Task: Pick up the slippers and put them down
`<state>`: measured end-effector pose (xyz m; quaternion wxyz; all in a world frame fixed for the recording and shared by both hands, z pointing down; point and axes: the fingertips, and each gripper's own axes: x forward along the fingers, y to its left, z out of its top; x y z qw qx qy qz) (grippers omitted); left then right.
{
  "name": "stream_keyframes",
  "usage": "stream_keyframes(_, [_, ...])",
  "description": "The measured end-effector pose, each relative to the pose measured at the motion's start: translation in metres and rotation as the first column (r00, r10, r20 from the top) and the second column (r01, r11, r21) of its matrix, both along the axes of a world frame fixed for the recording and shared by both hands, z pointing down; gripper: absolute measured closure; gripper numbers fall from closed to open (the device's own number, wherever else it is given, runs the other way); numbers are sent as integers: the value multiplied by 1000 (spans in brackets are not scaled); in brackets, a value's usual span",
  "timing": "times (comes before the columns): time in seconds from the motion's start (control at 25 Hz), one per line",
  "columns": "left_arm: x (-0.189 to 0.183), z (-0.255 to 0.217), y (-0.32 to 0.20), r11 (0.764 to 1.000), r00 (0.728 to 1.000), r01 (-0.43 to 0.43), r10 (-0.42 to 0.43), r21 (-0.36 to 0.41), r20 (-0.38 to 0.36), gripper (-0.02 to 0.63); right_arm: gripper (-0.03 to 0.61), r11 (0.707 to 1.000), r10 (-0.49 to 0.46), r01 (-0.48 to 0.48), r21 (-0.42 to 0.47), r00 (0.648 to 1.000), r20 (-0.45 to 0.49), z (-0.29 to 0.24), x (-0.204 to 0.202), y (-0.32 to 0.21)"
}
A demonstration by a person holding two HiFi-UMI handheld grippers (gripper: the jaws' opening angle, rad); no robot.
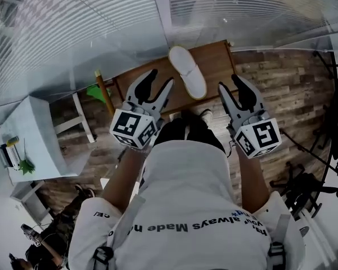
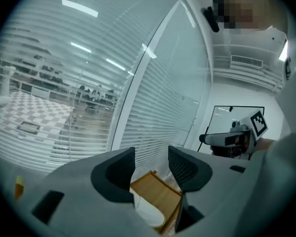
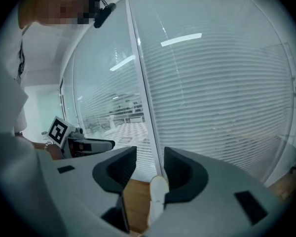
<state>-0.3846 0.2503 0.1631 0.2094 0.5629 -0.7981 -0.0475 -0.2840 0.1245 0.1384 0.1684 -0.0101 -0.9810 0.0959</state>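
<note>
White flat fabric slipper (image 1: 187, 72), lying on the brown wooden surface (image 1: 217, 58) beside the glass wall, looks light and floppy, so it is best pinched at its firmer sole edge, while the left tool (image 1: 160, 79) and right tool (image 1: 229, 82) hover with jaws apart, both empty.

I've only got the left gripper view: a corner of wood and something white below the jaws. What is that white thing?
Observer: The head view shows it whole: a white slipper lying on a small wooden table.
Operator: Is the right gripper holding anything?
Observer: No. In the right gripper view the right gripper has its jaws apart, with nothing pressed between them.
Operator: Where is the slipper relative to both grippers?
Observer: In the head view it lies between the left gripper and the right gripper, and neither is closed on it.
</note>
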Motion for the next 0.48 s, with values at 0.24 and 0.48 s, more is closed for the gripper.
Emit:
stream_keyframes(0.24, [-24, 75, -14, 999, 999, 9, -12, -46, -53, 390, 381, 995, 20, -36, -94, 986, -166, 104, 8, -13])
stream_keyframes(0.48, [-53, 156, -41, 984, 996, -69, 60, -165, -58, 380, 359, 974, 25, -85, -208, 961, -275, 195, 15, -13])
